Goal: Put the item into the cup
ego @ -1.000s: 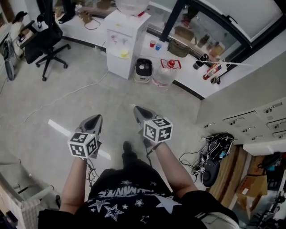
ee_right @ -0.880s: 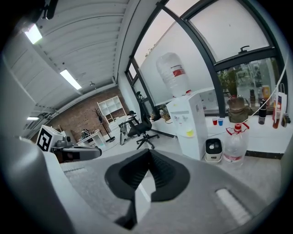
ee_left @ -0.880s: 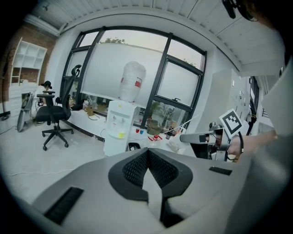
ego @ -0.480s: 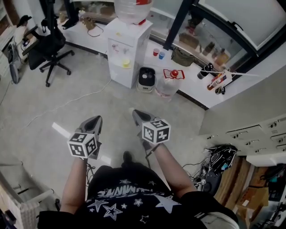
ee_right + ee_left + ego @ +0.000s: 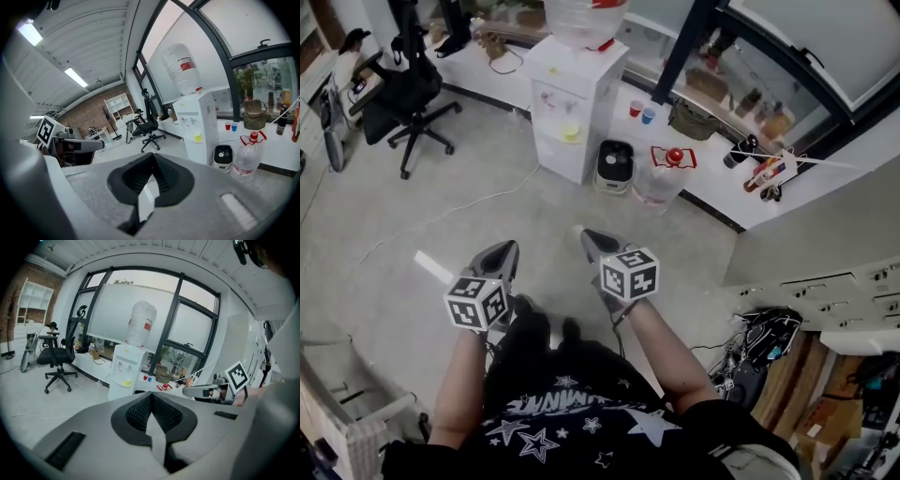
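Left of the water dispenser point(image 5: 572, 103), an office chair point(image 5: 408, 98) stands well apart on the floor. Nearer the person than the dispenser, the left tongs point(image 5: 506, 247) and right tongs point(image 5: 586, 234) are both clenched on nothing and held level at the waist, probably for the walk up. Just right of the dispenser, a red cup point(image 5: 636, 109) and a blue cup point(image 5: 649, 115) sit on the low ledge point(image 5: 712, 187). Which item is meant I cannot tell.

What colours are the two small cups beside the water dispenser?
Red cup and blue cup; best seen in the right gripper view.
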Available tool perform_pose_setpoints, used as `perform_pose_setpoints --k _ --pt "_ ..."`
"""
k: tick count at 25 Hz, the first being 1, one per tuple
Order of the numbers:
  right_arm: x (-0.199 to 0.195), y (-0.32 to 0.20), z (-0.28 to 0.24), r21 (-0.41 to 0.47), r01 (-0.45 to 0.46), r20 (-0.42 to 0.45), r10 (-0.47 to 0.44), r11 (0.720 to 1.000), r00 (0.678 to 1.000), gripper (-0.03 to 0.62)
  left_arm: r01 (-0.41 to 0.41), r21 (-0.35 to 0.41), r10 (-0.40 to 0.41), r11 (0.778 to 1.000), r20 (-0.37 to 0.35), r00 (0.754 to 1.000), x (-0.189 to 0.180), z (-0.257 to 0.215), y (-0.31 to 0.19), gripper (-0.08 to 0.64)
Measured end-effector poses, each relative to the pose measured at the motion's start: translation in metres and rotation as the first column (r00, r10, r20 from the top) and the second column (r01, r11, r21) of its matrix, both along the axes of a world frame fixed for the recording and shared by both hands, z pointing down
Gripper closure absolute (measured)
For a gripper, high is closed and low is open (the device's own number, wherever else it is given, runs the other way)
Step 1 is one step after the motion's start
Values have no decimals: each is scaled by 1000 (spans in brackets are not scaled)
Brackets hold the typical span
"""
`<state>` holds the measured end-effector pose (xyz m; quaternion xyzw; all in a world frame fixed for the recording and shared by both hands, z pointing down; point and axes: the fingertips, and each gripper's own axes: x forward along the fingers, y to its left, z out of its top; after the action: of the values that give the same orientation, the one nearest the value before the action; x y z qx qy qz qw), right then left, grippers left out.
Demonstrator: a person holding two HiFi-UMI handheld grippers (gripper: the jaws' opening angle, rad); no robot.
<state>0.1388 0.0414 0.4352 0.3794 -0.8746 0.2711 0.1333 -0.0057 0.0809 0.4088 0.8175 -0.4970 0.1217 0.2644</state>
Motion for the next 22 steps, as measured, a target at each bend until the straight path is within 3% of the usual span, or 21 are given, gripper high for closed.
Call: perform_pose_setpoints --k 9,22 --pt "-7 -33 22 -50 -85 -25 84 995 996 591 -67 -24 66 997 -42 997 -12 19 -50 555" --pt "-45 -145 17 -67 -217 -42 214 974 976 591 -191 -40 189 981 -56 980 -55 24 -177 555"
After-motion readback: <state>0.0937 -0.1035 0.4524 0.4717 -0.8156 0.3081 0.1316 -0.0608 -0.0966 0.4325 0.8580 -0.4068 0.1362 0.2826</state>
